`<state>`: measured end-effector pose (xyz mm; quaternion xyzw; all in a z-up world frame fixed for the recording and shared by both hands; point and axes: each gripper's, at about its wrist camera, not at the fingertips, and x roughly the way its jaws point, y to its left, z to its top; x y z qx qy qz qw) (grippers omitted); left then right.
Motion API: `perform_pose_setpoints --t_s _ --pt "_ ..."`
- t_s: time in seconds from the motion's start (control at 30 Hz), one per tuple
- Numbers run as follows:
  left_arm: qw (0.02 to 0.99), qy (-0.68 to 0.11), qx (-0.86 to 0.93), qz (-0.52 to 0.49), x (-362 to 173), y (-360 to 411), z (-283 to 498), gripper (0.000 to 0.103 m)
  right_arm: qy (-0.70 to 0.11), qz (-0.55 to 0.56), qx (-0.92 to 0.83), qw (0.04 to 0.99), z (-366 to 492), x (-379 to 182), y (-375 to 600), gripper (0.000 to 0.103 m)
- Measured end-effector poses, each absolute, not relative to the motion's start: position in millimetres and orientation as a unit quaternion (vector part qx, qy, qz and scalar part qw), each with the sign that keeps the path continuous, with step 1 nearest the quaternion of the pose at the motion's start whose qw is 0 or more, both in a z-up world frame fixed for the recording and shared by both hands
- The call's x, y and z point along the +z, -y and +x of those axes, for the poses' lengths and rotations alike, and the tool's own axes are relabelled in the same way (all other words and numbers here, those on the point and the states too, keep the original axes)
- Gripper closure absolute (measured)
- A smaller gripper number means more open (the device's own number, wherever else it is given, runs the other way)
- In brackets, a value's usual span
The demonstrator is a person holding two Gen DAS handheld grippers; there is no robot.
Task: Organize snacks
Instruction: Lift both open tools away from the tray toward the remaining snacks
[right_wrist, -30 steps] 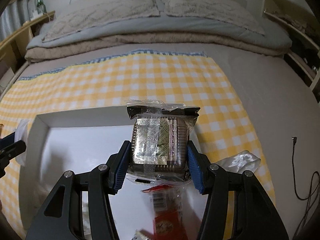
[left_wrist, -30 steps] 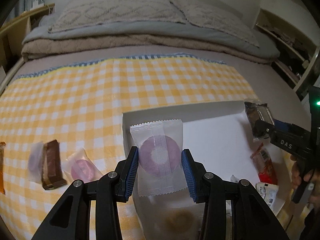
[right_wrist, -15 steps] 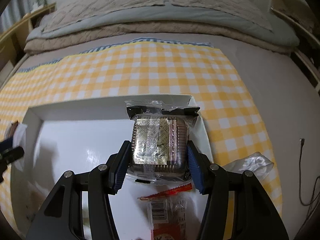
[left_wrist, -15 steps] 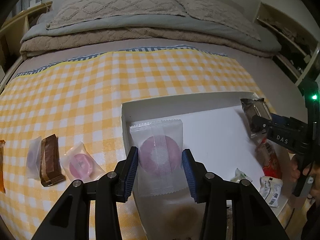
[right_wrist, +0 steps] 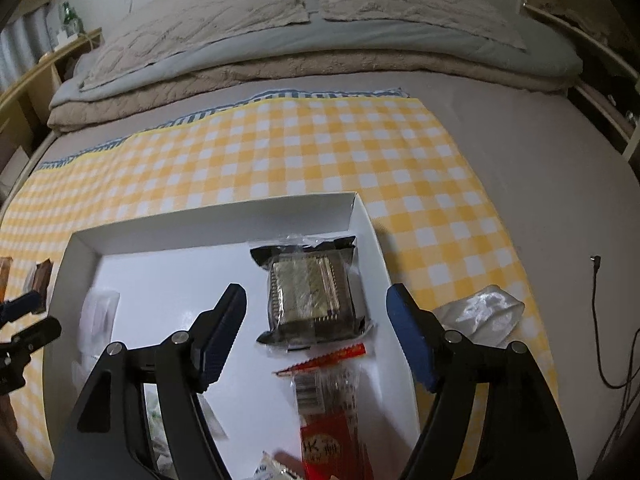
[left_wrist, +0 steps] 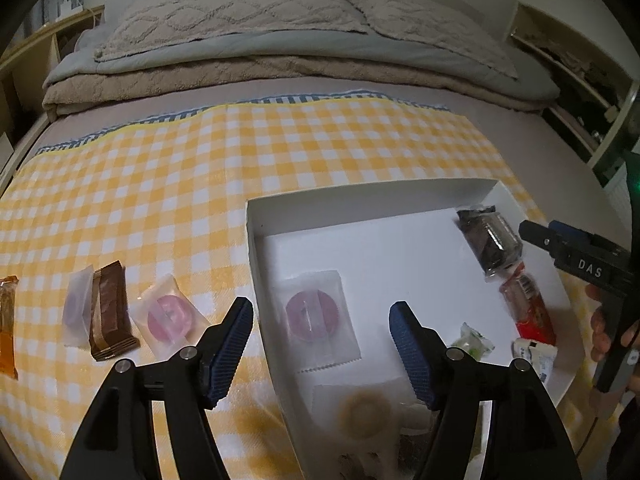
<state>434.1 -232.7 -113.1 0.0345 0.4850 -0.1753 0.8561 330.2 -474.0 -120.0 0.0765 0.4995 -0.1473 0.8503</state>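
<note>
A white tray (left_wrist: 256, 236) lies on the yellow checked cloth. My left gripper (left_wrist: 322, 334) hangs above its left side, jaws opening, clear of the purple round snack packet (left_wrist: 316, 316) that lies flat in the tray between them. My right gripper (right_wrist: 316, 322) hovers over the tray's (right_wrist: 360, 216) right side, jaws opening, apart from the dark foil-wrapped snack (right_wrist: 310, 292) resting below. That dark snack (left_wrist: 490, 240) also shows in the left wrist view, with the right gripper (left_wrist: 560, 240) beside it.
On the cloth left of the tray lie a pink round packet (left_wrist: 168, 316), a brown bar (left_wrist: 110, 310), a pale packet (left_wrist: 78, 306) and an orange packet (left_wrist: 8, 324). A red packet (right_wrist: 332, 412) and small sweets (left_wrist: 472, 342) sit in the tray. Crumpled clear plastic (right_wrist: 484, 308) lies right of it.
Both grippers opened and let go: the purple packet and the dark foil snack now lie in the tray. Both grippers drew back a little.
</note>
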Motion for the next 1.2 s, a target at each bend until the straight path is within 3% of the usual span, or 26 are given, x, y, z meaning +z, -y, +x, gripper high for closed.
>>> perform_pose_setpoints --t_s 0.3,0.5,0.63,0.8,1.2 --pt "0.866 -0.465 -0.181 0.033 -84.9 227.1 407.5 0.030 -0.474 0.069 -0.153 0.865 309.7 -91.5 454.7 0.021" --pt "0.872 -0.453 -0.180 0.032 -66.7 221.5 389.7 0.021 -0.463 0.064 -0.155 0.870 297.1 -72.7 444.8 0.010" --pt "0.878 -0.444 -0.176 0.036 -54.0 217.7 377.7 0.009 -0.448 0.053 -0.159 0.878 284.3 -55.8 434.0 0.000" --pt "0.889 -0.424 -0.169 0.034 -34.9 207.8 358.9 0.000 -0.429 0.052 -0.158 0.888 269.5 -35.6 423.9 0.000" --pt "0.907 -0.392 -0.154 0.030 6.0 177.5 321.3 0.000 -0.399 0.041 -0.150 0.904 244.5 0.6 393.6 0.000"
